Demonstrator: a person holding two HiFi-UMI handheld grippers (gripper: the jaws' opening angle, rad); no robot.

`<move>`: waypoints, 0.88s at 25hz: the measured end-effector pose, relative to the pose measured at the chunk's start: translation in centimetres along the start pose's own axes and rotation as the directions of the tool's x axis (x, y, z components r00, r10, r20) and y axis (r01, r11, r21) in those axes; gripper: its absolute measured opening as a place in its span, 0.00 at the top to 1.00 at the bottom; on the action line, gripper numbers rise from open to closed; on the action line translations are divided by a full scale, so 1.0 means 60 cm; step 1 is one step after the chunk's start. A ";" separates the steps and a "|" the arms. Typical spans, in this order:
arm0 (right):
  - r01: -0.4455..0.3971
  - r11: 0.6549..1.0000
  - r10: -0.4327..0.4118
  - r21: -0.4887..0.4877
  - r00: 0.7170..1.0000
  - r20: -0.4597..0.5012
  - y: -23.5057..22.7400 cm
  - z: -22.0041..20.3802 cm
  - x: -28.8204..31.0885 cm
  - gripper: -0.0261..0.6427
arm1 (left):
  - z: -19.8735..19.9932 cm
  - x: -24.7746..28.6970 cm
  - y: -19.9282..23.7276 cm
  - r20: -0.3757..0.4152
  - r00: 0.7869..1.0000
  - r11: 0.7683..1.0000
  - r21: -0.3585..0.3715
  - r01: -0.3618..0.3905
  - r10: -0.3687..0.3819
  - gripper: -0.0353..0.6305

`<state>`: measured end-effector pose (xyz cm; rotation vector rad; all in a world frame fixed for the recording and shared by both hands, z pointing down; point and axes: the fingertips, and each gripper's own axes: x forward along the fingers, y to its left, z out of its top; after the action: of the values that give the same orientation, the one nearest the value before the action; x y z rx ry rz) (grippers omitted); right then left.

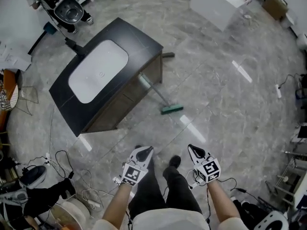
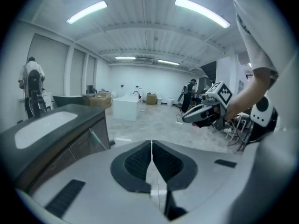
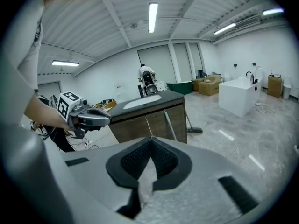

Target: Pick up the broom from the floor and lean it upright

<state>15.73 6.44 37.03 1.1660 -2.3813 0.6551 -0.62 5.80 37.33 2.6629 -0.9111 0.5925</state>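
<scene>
The broom leans against the front of the dark sink cabinet (image 1: 144, 37), its green head (image 1: 171, 109) on the floor and its pale handle (image 1: 152, 89) slanting up to the cabinet's edge. The handle (image 2: 97, 139) also shows in the left gripper view, and the handle (image 3: 170, 124) in the right gripper view. My left gripper (image 1: 147, 150) and right gripper (image 1: 192, 149) are held close to my body, well short of the broom. Both are shut with nothing between the pads. Each gripper view shows its own closed jaws and the other gripper: the right gripper (image 2: 205, 113) and the left gripper (image 3: 86, 118).
A white basin (image 1: 98, 71) is set in the cabinet top. A second dark-headed tool (image 1: 168, 55) lies behind the cabinet. A white box (image 1: 216, 4) and a cardboard box (image 1: 275, 5) stand far off. Cables (image 1: 62, 164) and clutter sit at lower left. My shoes (image 1: 175, 162) are between the grippers.
</scene>
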 end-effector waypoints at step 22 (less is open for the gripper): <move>0.079 0.993 -0.068 -0.085 0.989 0.133 0.313 0.255 -0.260 0.96 | 0.257 -0.420 -0.132 0.122 0.992 0.995 -0.097 0.037 -0.025 0.93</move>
<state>7.06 17.46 11.86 1.2863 -2.4332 0.4556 -9.23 19.31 11.27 2.6417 -0.9043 0.3729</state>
